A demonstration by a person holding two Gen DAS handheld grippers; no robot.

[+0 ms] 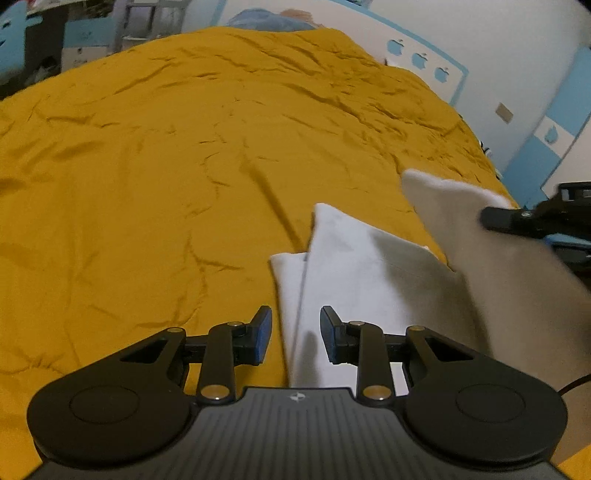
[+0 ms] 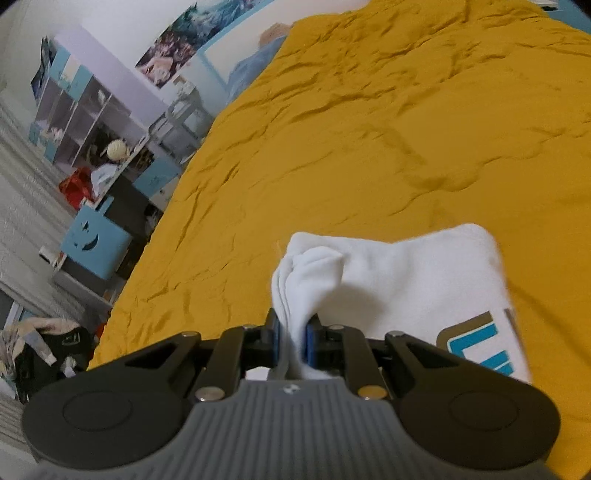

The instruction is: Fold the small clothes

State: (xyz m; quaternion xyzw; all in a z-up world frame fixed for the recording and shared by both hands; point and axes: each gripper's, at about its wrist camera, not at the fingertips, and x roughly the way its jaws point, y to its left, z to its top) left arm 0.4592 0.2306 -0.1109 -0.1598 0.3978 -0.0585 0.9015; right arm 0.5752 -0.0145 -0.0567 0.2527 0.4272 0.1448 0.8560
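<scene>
A small white garment (image 1: 362, 266) lies partly folded on the mustard yellow bedspread (image 1: 166, 166). My left gripper (image 1: 295, 328) is open just above the garment's near edge, fabric showing between its fingers but not clamped. My right gripper (image 2: 291, 332) is shut on a bunched corner of the white garment (image 2: 399, 280) and lifts it; a blue and tan print shows at the lower right. The right gripper also shows in the left wrist view (image 1: 491, 218), holding a raised flap of the cloth.
The bedspread (image 2: 369, 147) is wrinkled and wide. A blue pillow (image 1: 266, 18) lies at the head of the bed. A blue box (image 2: 96, 240), shelves (image 2: 85, 118) and clutter stand on the floor beside the bed's edge.
</scene>
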